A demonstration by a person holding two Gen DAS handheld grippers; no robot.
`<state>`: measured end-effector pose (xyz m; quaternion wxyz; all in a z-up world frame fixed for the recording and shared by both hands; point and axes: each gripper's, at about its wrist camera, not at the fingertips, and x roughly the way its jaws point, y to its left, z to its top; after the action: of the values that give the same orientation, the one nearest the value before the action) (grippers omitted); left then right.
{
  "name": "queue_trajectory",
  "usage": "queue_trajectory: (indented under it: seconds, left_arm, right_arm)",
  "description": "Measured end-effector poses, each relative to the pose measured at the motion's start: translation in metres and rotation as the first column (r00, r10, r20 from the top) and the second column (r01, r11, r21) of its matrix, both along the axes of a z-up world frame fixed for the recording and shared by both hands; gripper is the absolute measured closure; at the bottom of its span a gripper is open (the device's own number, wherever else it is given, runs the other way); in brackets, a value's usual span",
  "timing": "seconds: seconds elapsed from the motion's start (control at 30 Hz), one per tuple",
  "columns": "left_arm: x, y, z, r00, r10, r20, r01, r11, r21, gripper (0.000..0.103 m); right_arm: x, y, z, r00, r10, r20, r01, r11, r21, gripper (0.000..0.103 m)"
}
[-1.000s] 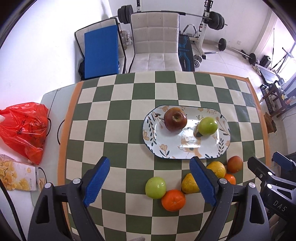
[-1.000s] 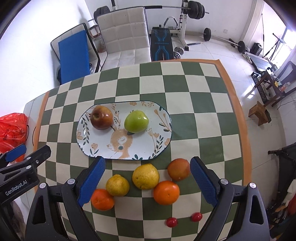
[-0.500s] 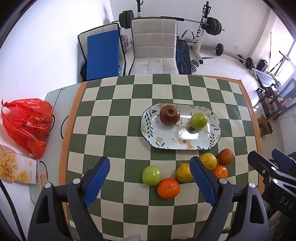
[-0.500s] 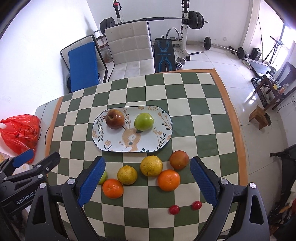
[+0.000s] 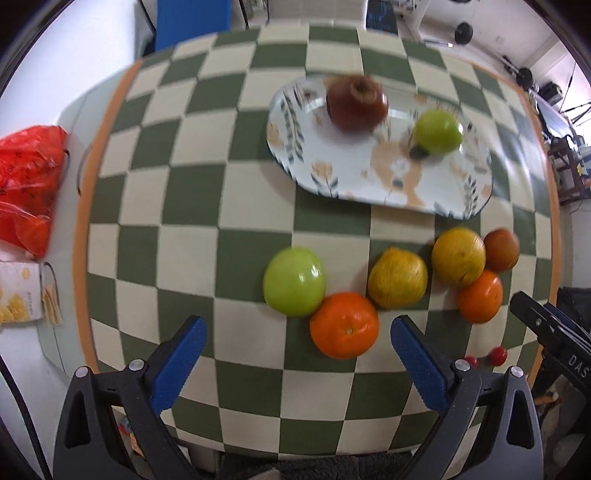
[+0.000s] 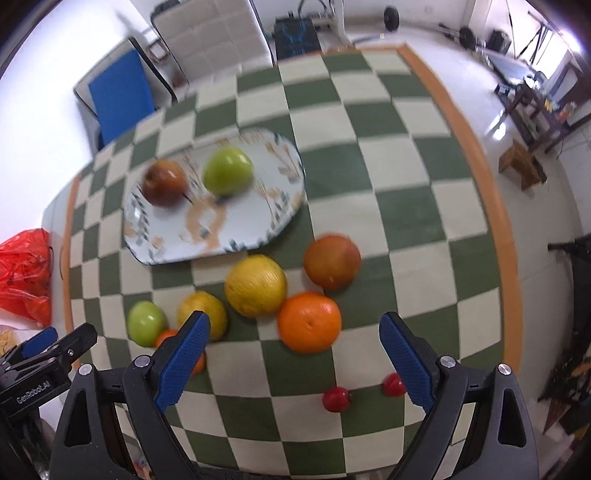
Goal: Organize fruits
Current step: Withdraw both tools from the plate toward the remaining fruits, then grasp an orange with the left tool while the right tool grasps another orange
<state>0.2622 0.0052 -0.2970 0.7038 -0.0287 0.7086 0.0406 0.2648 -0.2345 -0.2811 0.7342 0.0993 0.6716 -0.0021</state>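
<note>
An oval floral plate (image 5: pixel 373 184) (image 6: pixel 243 229) on the checkered table holds a red apple (image 5: pixel 356 102) (image 6: pixel 164 182) and a green apple (image 5: pixel 437 132) (image 6: pixel 228 170). In front of it lie a loose green apple (image 5: pixel 294 281) (image 6: pixel 145 322), several oranges and yellow citrus fruits (image 5: pixel 344 325) (image 6: pixel 309 321), and two cherry tomatoes (image 6: pixel 335 398). My left gripper (image 5: pixel 295 341) is open and empty, just short of the loose green apple and an orange. My right gripper (image 6: pixel 293 341) is open and empty, just short of an orange.
A red plastic bag (image 5: pixel 27 184) (image 6: pixel 24 273) and a snack packet (image 5: pixel 22 295) lie left of the table. A white chair (image 6: pixel 210 26), a blue panel (image 6: pixel 118 92) and gym gear stand beyond the far edge. The table's orange border (image 6: pixel 476 155) marks its right edge.
Both grippers have dropped lower and closer to the fruit row, which now looks much larger. Both stay open and empty. No fruit has moved.
</note>
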Motion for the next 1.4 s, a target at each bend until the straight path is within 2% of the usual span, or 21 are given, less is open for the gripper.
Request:
queue_trajectory:
  seconds: [0.07,0.17,0.33,0.37,0.43,0.53,0.6,0.67,0.77,0.83,0.97,1.2,1.4]
  left_arm:
    - [-0.002,-0.005,-0.016,0.999,-0.005,-0.044,0.005,1.000,-0.020,0.001]
    - [-0.002,-0.012,-0.036,0.995,-0.023,-0.092,0.019,0.999,-0.039,0.001]
    - [0.001,-0.030,-0.062,0.986,-0.078,-0.150,0.070,0.996,-0.058,0.002]
    - [0.001,-0.034,-0.066,0.983,-0.089,-0.159,0.081,0.995,-0.058,0.004]
    - [0.000,-0.039,-0.073,0.980,-0.099,-0.174,0.096,0.995,-0.027,0.006]
    - [-0.004,-0.044,-0.071,0.983,-0.115,-0.140,0.119,0.993,0.018,0.007]
    - [-0.009,-0.048,-0.068,0.982,-0.140,-0.126,0.146,0.988,0.044,0.011]
    - [-0.014,-0.050,-0.066,0.980,-0.154,-0.126,0.162,0.985,0.056,0.021]
    - [-0.021,-0.051,-0.064,0.978,-0.166,-0.130,0.172,0.985,0.036,0.029]
    - [-0.024,-0.049,-0.064,0.980,-0.147,-0.132,0.145,0.989,-0.027,0.044]
    - [-0.029,-0.048,-0.059,0.983,-0.144,-0.116,0.142,0.990,-0.025,0.044]
    - [-0.047,-0.021,-0.057,0.979,-0.113,-0.168,0.098,0.991,-0.093,0.045]
    - [-0.049,-0.017,-0.067,0.980,-0.094,-0.178,0.077,0.992,-0.099,0.039]
  right_arm:
    - [-0.002,-0.003,-0.022,0.999,0.005,-0.044,-0.005,1.000,0.000,0.008]
    - [-0.004,-0.006,-0.052,0.995,0.007,-0.095,-0.007,1.000,0.003,0.014]
    - [-0.004,-0.004,-0.077,0.991,0.019,-0.133,-0.020,1.000,-0.007,0.014]
    - [-0.002,-0.003,-0.080,0.990,0.021,-0.137,-0.022,1.000,-0.007,0.014]
    - [0.000,-0.002,-0.085,0.990,0.028,-0.139,-0.031,0.999,-0.014,0.015]
    - [0.005,0.001,-0.094,0.988,0.040,-0.146,-0.043,0.999,-0.013,0.018]
    - [0.006,0.003,-0.099,0.987,0.046,-0.154,-0.045,0.999,0.005,0.022]
    - [0.005,0.006,-0.102,0.986,0.059,-0.158,-0.055,0.998,0.034,0.036]
    - [0.002,0.013,-0.103,0.984,0.087,-0.155,-0.087,0.996,0.006,0.036]
    - [-0.001,0.015,-0.103,0.984,0.094,-0.154,-0.095,0.995,0.002,0.036]
    - [-0.012,0.026,-0.105,0.978,0.107,-0.180,-0.101,0.994,0.039,0.036]
    - [-0.050,0.039,-0.107,0.960,0.154,-0.236,-0.123,0.983,0.139,0.036]
    - [-0.064,0.047,-0.115,0.957,0.155,-0.243,-0.122,0.982,0.145,0.036]
